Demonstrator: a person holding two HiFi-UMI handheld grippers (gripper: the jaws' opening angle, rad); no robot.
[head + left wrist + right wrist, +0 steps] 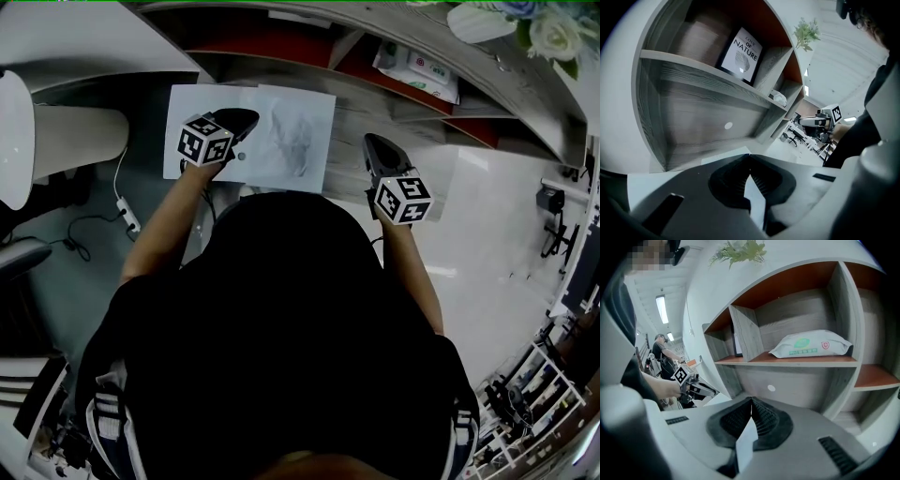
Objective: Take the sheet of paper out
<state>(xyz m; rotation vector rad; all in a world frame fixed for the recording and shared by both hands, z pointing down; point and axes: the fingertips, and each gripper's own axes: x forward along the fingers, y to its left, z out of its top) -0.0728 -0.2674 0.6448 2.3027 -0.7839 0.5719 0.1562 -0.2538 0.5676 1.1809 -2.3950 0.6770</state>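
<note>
My left gripper [247,119] has its jaws pressed together with nothing between them. The sheet of paper [295,131] lies directly beneath it on the grey shelf [394,127] and spreads ahead of its tips. I cannot tell whether the tips touch the sheet. My right gripper [373,145] is likewise closed and empty, with the sheet just to its left.

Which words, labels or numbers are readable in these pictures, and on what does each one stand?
"OF NATURE": on the framed print; the small word above it is too small to read.
Pack: green label, too blurred to read.
Sheet: a grey sketch, no words visible.
</note>
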